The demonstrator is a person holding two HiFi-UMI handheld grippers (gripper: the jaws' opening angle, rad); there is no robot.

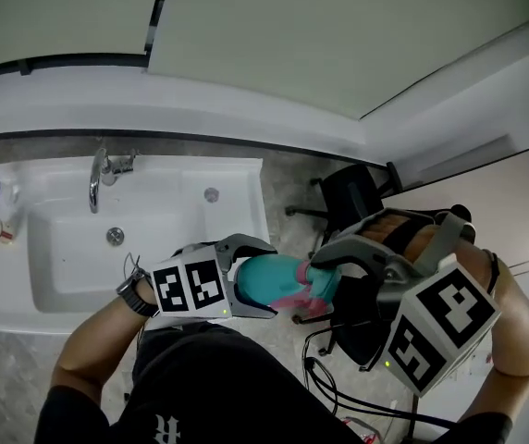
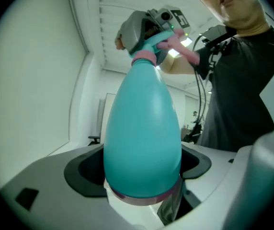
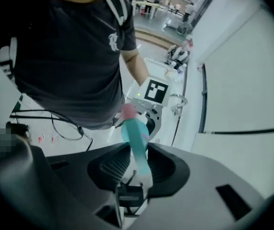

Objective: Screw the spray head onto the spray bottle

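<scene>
Nearest, right tongs straddle the spray head, jaws apart — left tongs clamp the level bottle, neck pointing at them.

sink left | spray bottle right of sink | chair behind spray bottle

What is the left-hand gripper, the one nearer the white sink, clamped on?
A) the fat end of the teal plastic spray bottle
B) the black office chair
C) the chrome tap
A: the left gripper has its jaws pressed on both sides of the wide base of the teal plastic spray bottle.
</scene>
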